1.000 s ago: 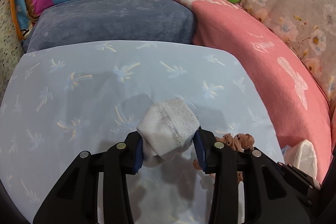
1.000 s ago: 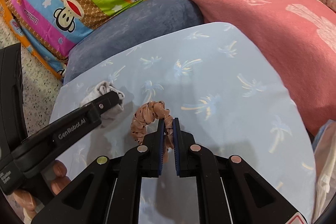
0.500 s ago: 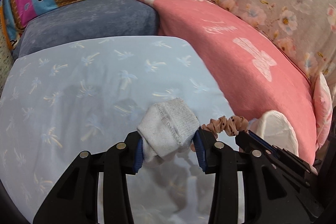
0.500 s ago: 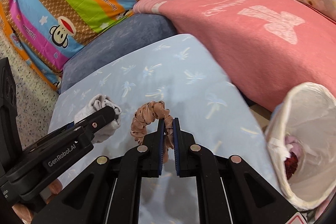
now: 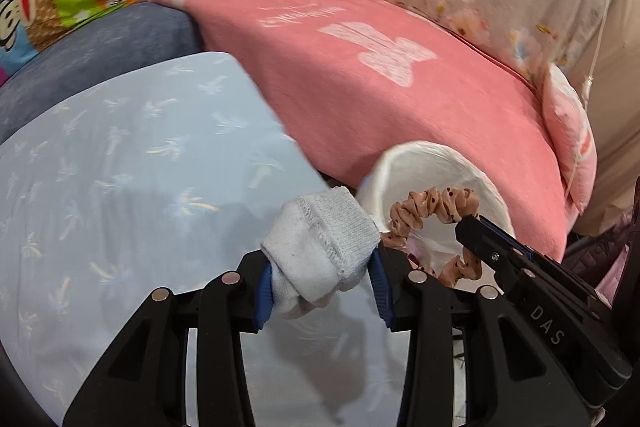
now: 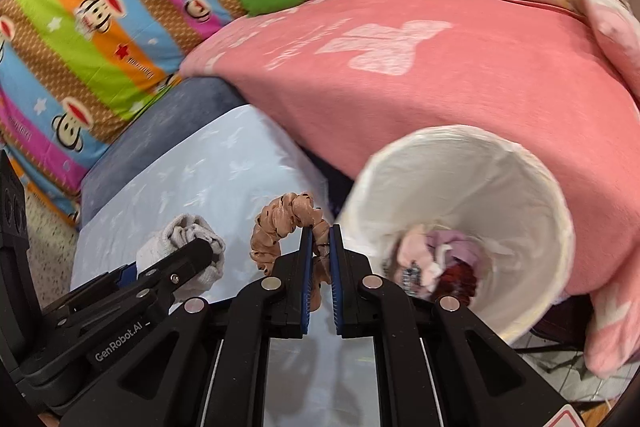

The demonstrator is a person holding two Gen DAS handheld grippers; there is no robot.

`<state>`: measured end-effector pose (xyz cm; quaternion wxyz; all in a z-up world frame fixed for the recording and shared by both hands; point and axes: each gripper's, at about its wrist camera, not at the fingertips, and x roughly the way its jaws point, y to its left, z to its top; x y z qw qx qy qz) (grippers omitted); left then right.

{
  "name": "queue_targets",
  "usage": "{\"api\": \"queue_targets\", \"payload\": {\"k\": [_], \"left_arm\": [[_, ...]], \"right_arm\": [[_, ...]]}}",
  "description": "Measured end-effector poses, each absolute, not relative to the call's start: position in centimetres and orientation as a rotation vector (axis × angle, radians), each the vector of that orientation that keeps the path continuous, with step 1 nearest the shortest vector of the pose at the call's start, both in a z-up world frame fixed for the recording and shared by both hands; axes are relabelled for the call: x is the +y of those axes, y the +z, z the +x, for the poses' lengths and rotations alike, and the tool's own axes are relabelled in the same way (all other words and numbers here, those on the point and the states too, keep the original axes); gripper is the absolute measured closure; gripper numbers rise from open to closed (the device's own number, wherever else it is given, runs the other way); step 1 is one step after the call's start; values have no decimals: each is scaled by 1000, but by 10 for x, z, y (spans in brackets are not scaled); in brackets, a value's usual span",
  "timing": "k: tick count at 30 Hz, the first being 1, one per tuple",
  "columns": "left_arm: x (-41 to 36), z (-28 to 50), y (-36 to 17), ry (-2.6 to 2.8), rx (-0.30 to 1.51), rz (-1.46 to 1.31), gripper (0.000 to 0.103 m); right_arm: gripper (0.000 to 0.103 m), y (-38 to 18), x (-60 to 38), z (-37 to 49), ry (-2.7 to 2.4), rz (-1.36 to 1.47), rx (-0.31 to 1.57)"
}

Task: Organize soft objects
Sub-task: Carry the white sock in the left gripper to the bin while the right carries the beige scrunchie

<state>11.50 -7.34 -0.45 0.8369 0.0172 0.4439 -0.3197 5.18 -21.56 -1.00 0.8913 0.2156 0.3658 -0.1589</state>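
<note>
The bin's [image 6: 460, 155] near rim is blurred; jumbled clothes [image 6: 436, 259] inside, partly behind the right gripper [image 6: 320, 239].

Both my views are bright and evenly lit with soft indoor light and no glare, and my left claw [image 5: 320, 291] throws a faint grey shadow onto the pale blue sheet [image 5: 120, 167] just under it. The fisheye bends everything toward dark rounded corners. The pink blanket [image 6: 420, 75], the white basket rim [image 6: 460, 143] and the striped monkey pillow [image 6: 80, 27] look smeared with motion blur, while my own claws stay crisp.
</note>
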Motion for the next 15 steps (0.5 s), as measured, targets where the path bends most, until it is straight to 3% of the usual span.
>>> {"api": "queue_targets", "payload": {"k": [15], "left_arm": [[-150,84,0,-751,910,177,64]], "right_arm": [[95,-10,-293,2,-470,543,695]]}}
